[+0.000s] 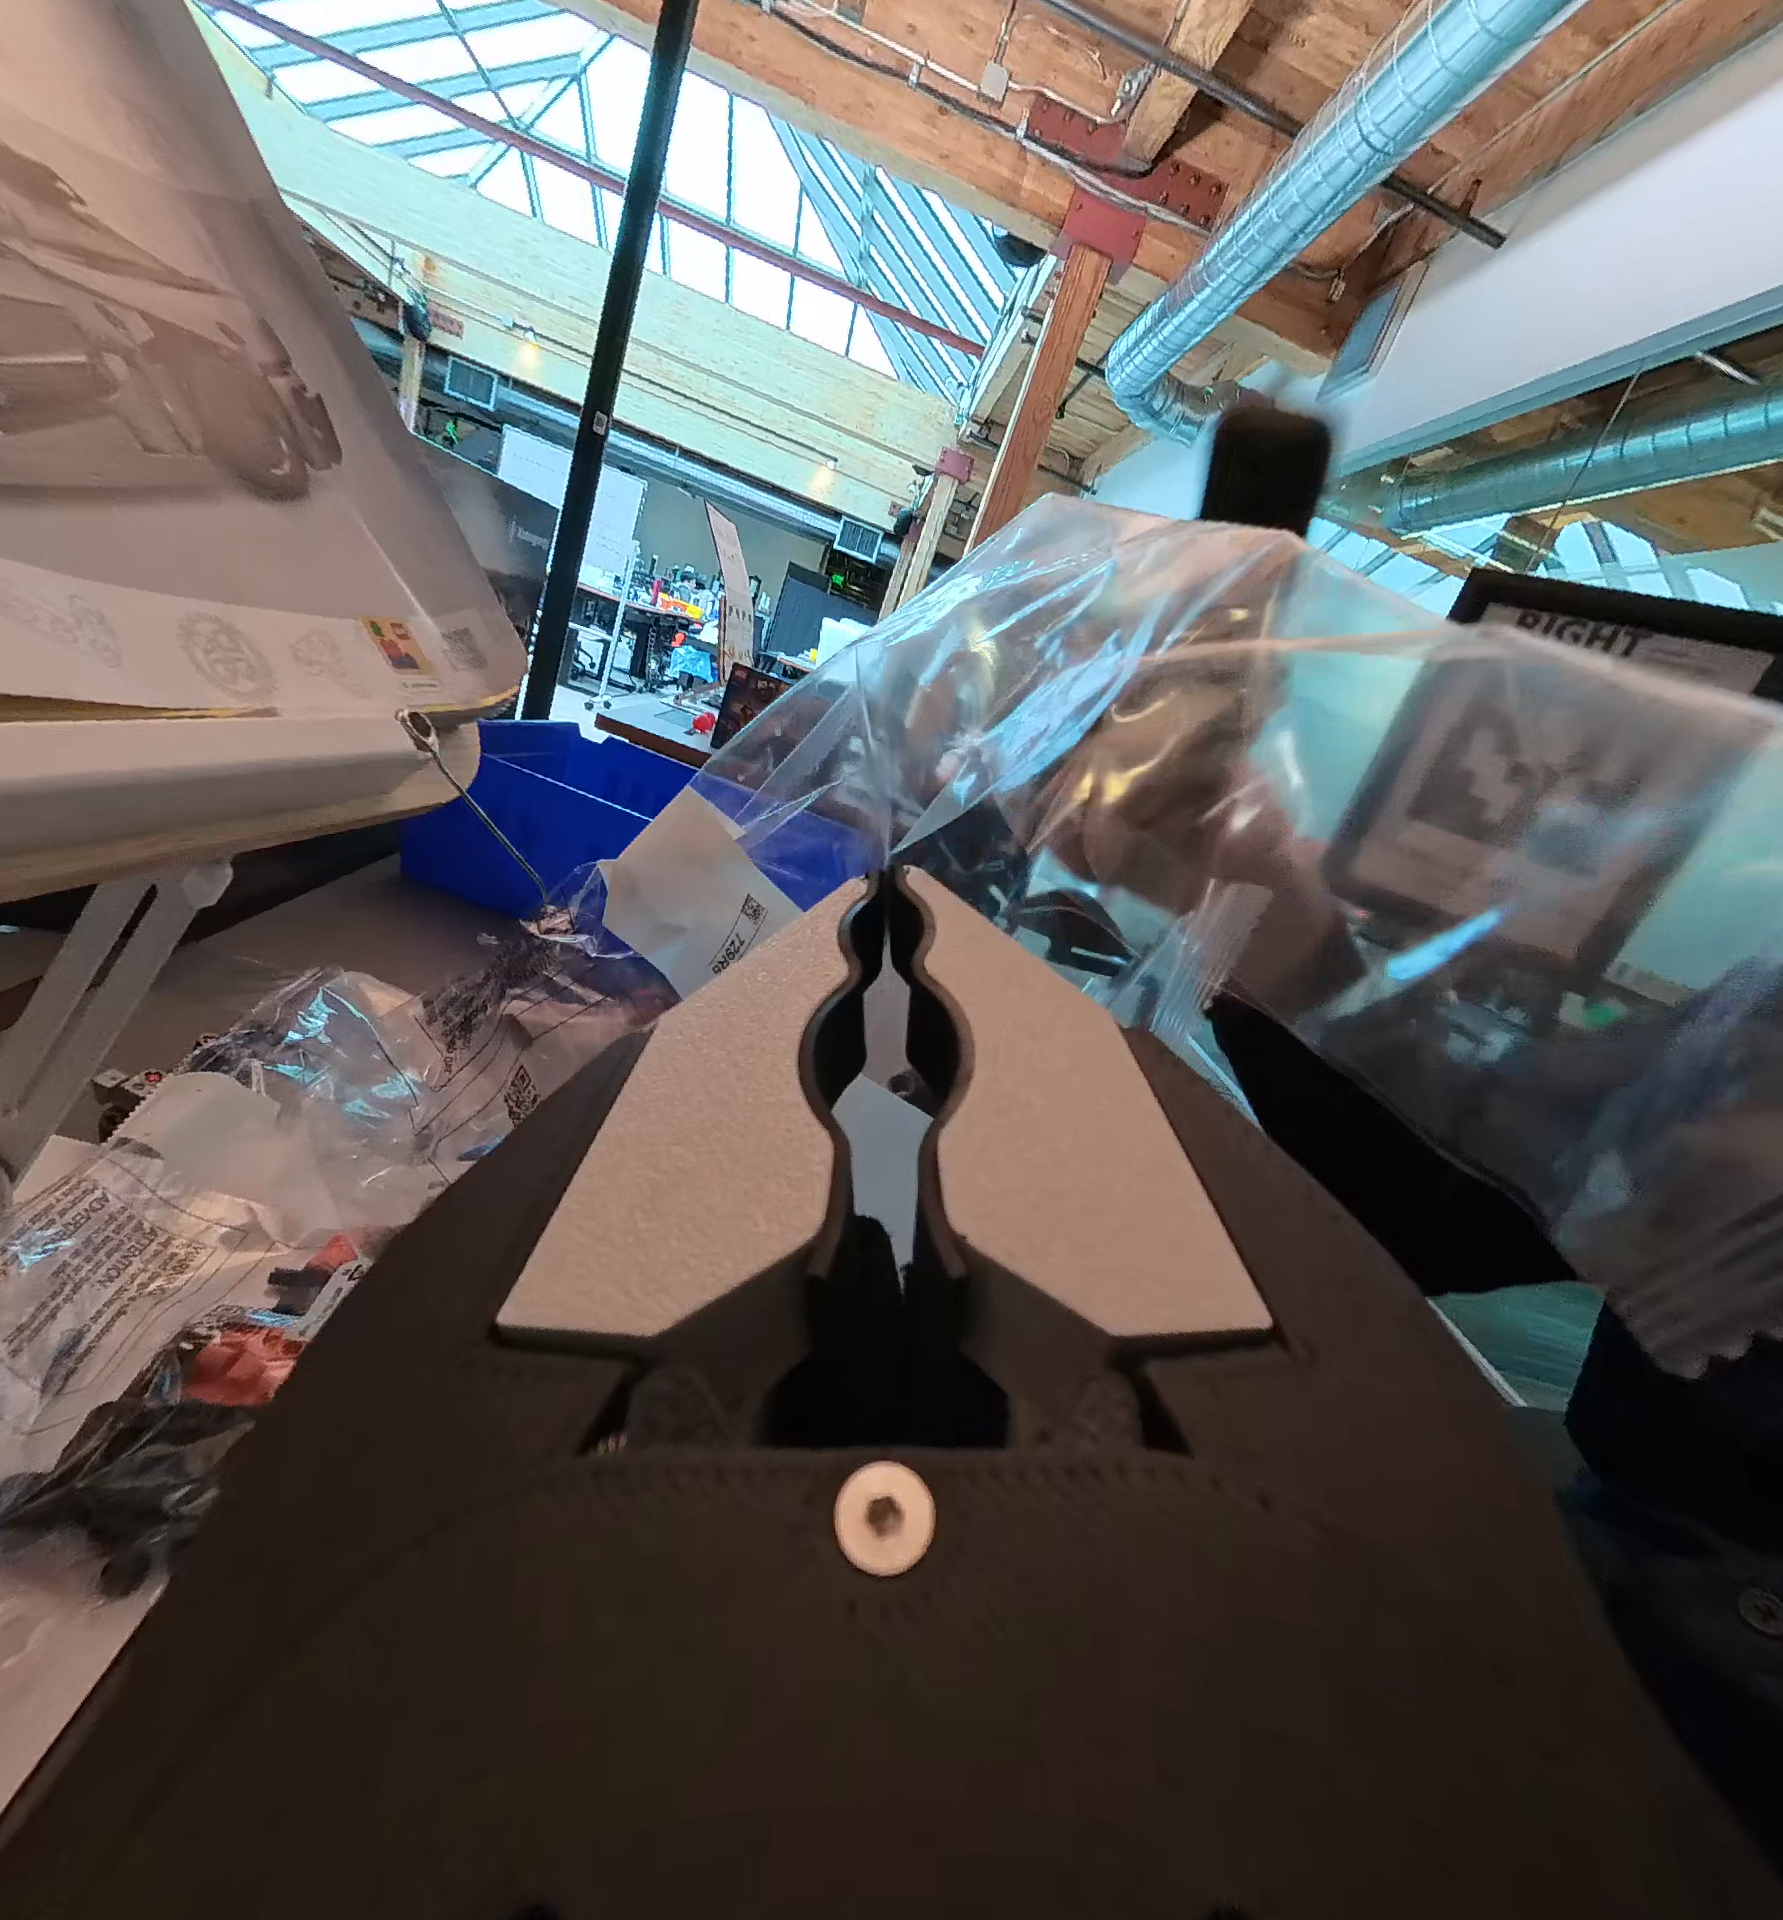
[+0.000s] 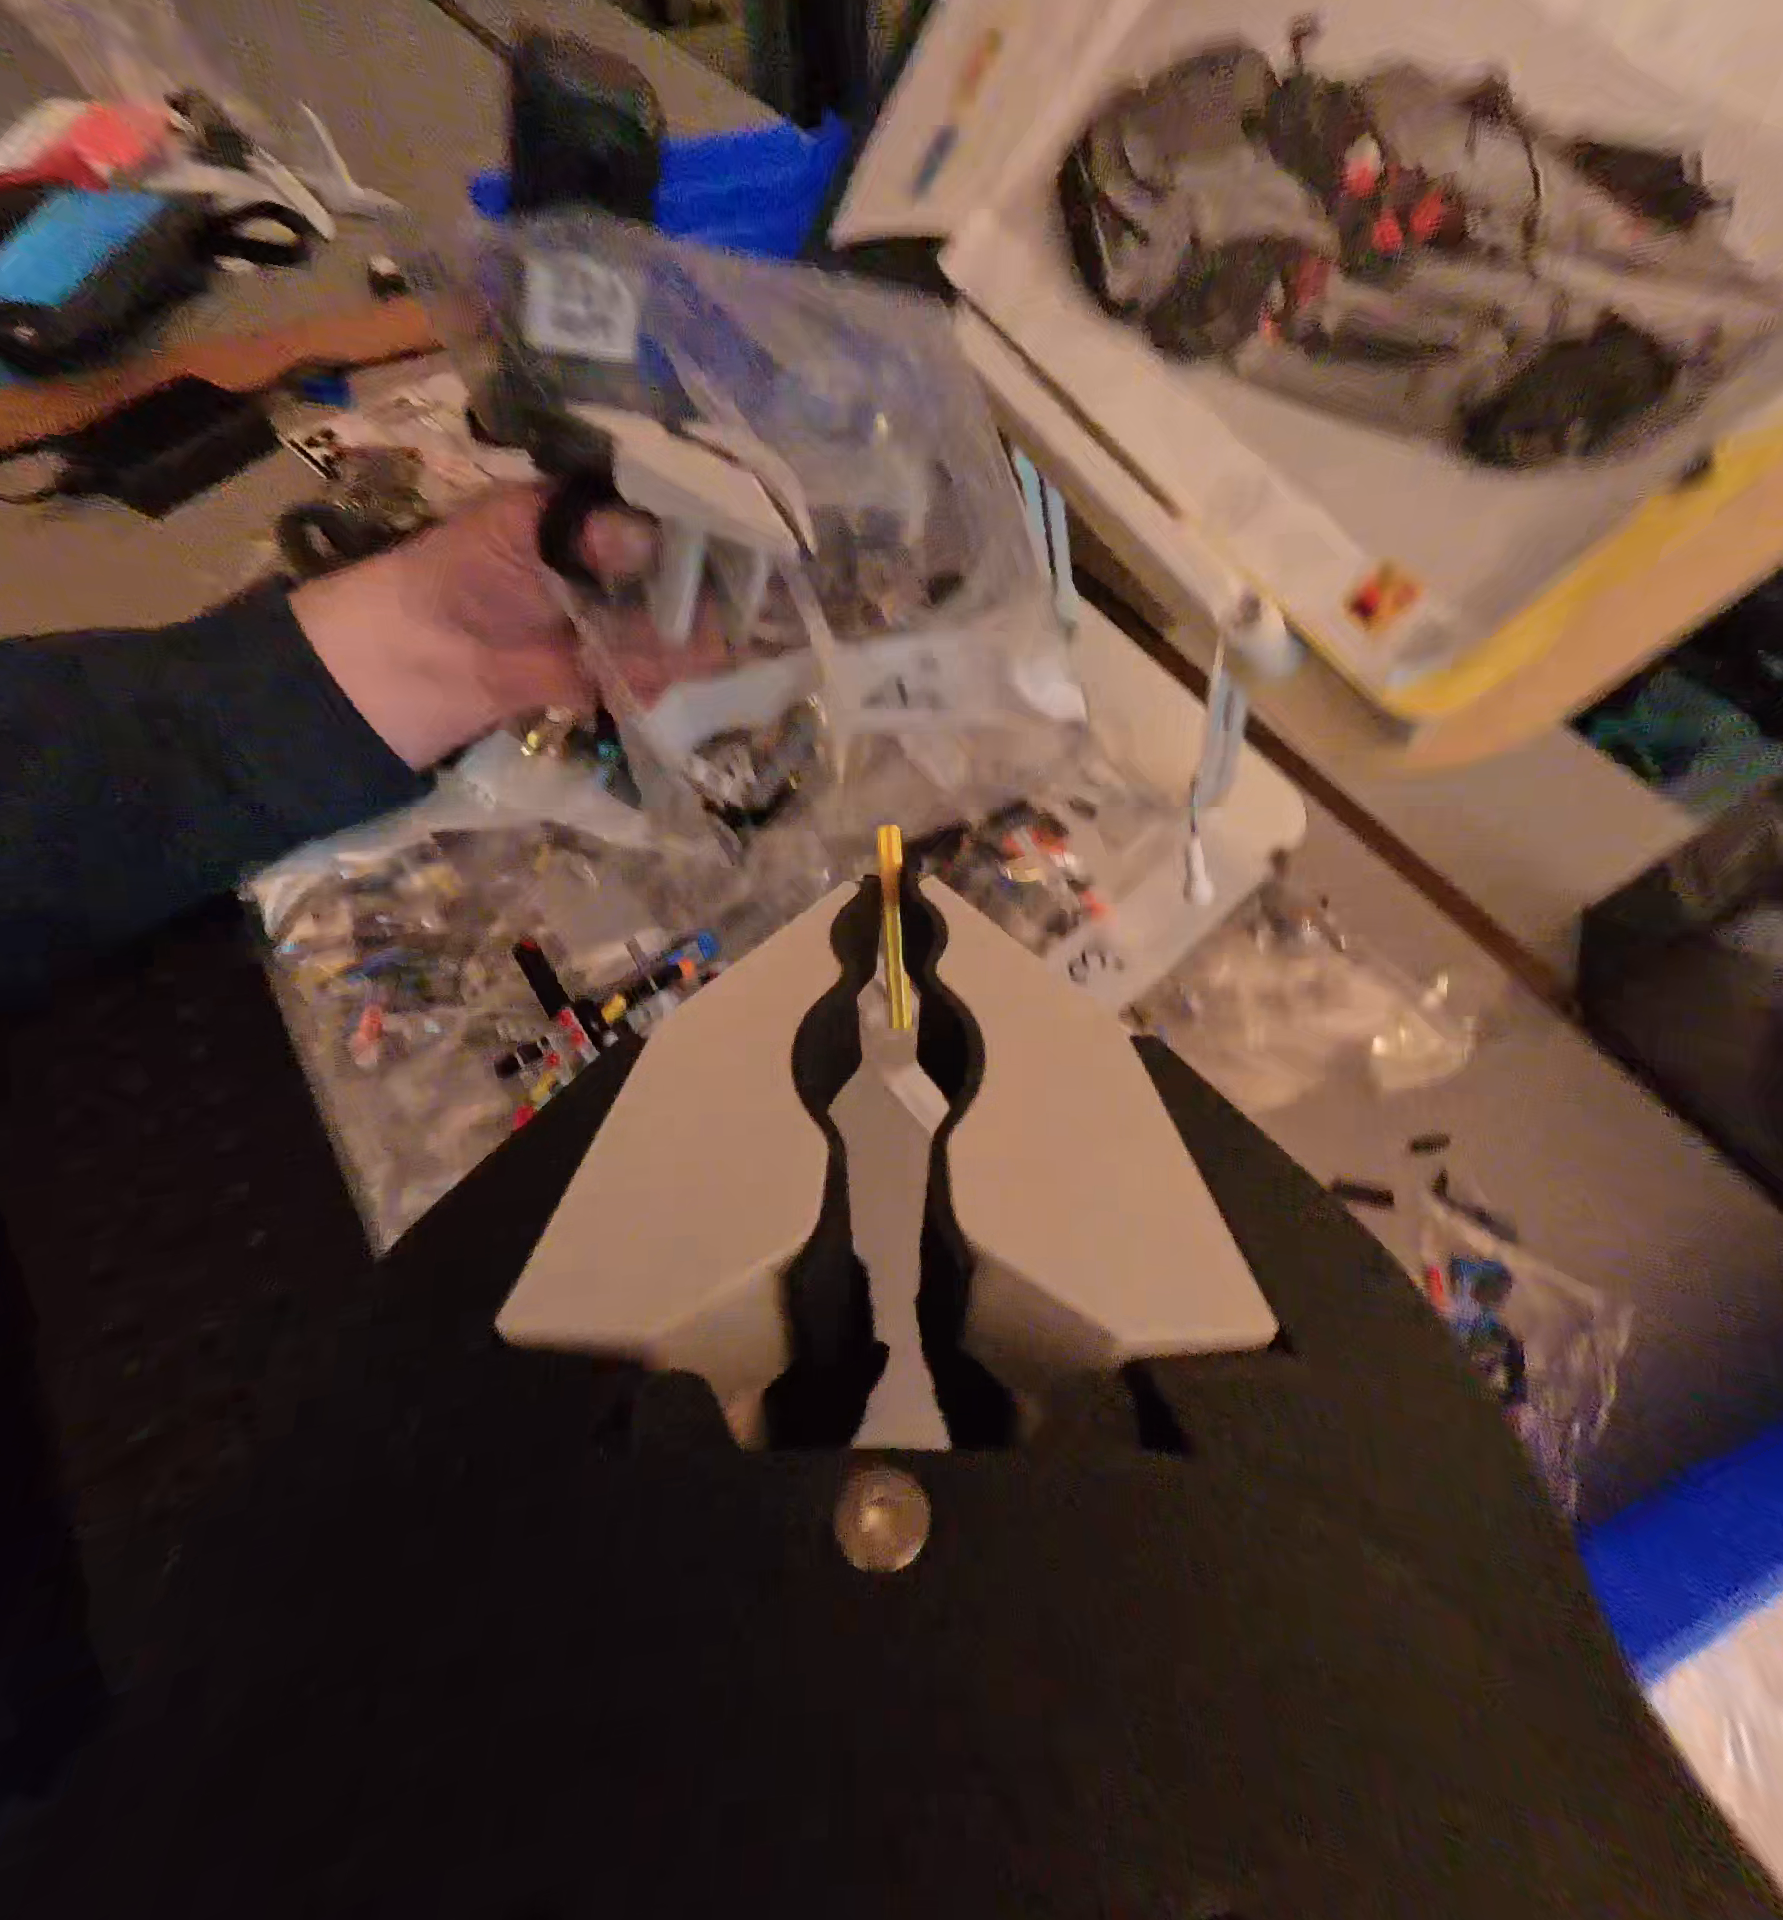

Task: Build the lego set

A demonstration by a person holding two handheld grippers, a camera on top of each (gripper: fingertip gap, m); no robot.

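Clenched left gripper (image 1: pixel 885 883) pinches a clear plastic bag (image 1: pixel 1282 810); right gripper (image 2: pixel 892 894) grasps a thin yellow piece (image 2: pixel 892 935) above scattered bagged parts (image 2: pixel 471 977).

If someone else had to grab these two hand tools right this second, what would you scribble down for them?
Left gripper: shut on the clear plastic bag, which is lifted off the table.
Right gripper: shut on a thin yellow piece.
Parts: more sealed bags of pieces lie on the table, below the propped-up instruction booklet. A blue bin sits behind.
Done: no built model is in view.
Left: likely open the bag, sort the pieces, then build.
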